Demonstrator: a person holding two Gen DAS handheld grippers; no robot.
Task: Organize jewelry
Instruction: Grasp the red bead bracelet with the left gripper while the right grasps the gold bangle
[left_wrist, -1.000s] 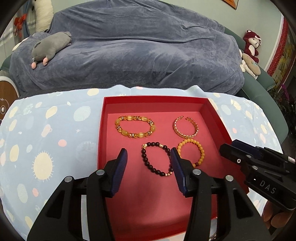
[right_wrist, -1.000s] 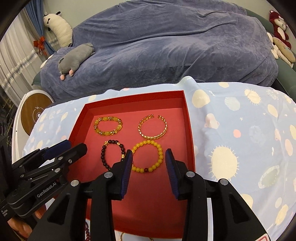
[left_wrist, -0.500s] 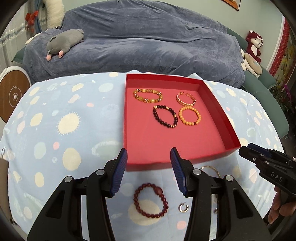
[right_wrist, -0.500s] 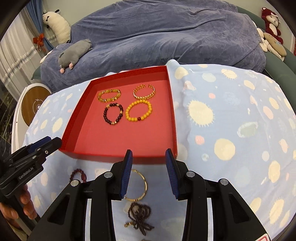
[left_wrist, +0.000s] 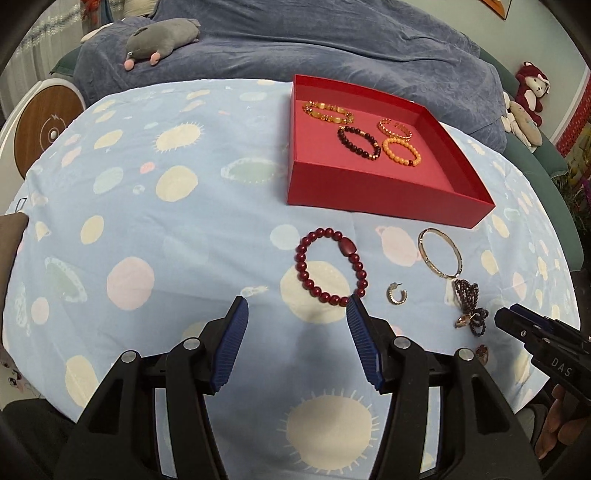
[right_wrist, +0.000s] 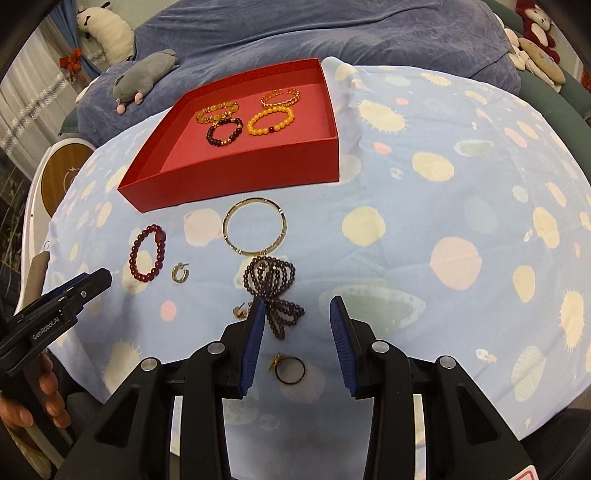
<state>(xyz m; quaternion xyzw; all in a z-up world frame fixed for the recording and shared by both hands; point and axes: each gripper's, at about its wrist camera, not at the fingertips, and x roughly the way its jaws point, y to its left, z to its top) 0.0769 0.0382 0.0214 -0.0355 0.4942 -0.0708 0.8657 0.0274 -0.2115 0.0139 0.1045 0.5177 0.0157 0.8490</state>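
Tablecloth (left_wrist: 166, 229) bears red tray (left_wrist: 369, 201) (four bracelets (left_wrist: 359, 141) inside).

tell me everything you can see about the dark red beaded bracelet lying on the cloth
The dark red beaded bracelet is a closed loop of glossy round beads with one larger oblong bead. It lies flat on the blue patterned tablecloth, outside the red box, left of a small hoop earring. The open left claw is just short of it.

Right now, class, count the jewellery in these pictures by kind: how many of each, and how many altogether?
Bead bracelets: 4, amber, dark, orange, red
Metal bangles: 2, chunky, thin
Earrings: 2, hoop, small gold one
Bunched bead string: 1
Ring: 1
Total: 10
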